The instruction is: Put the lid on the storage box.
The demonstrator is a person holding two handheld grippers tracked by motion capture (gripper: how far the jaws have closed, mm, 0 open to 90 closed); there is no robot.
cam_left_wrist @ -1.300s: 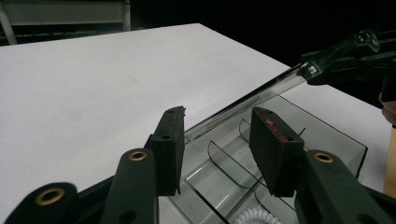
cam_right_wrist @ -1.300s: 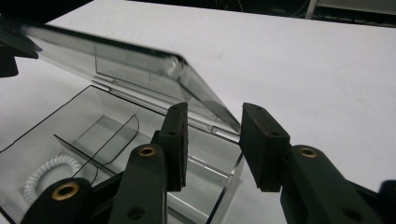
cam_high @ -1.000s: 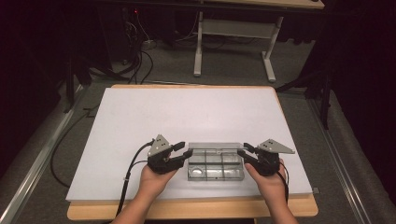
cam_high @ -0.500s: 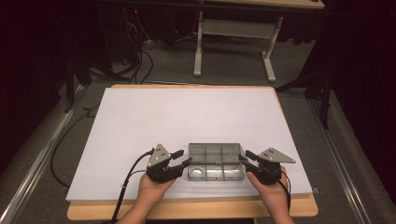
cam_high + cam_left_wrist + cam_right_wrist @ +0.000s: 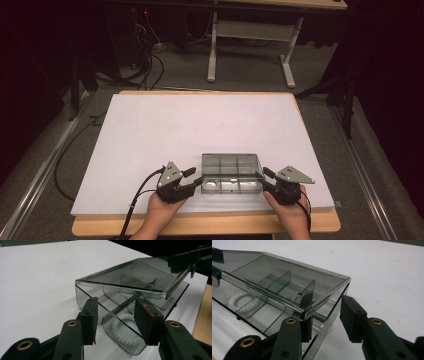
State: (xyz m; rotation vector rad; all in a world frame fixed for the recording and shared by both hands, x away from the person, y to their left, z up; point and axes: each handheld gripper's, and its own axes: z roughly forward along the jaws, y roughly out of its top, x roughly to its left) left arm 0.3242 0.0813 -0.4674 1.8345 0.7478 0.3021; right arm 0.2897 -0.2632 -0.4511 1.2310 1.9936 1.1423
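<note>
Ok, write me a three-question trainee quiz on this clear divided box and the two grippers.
1. True or false: the lid of the clear box lies flat shut.
2. What lies in a compartment of the box? A) white coiled hair tie B) red marble C) metal key
3. At which ends of the box do the left gripper and right gripper stand?

Key
1. False; the lid stands partly raised above the base.
2. A, the white coiled hair tie.
3. One at each short end, jaws straddling the box walls, not visibly pressing.

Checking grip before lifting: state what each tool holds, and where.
Neither grips yet: the left tool and right tool straddle opposite end walls of the smoky transparent plastic compartment box, pads apart.
</note>
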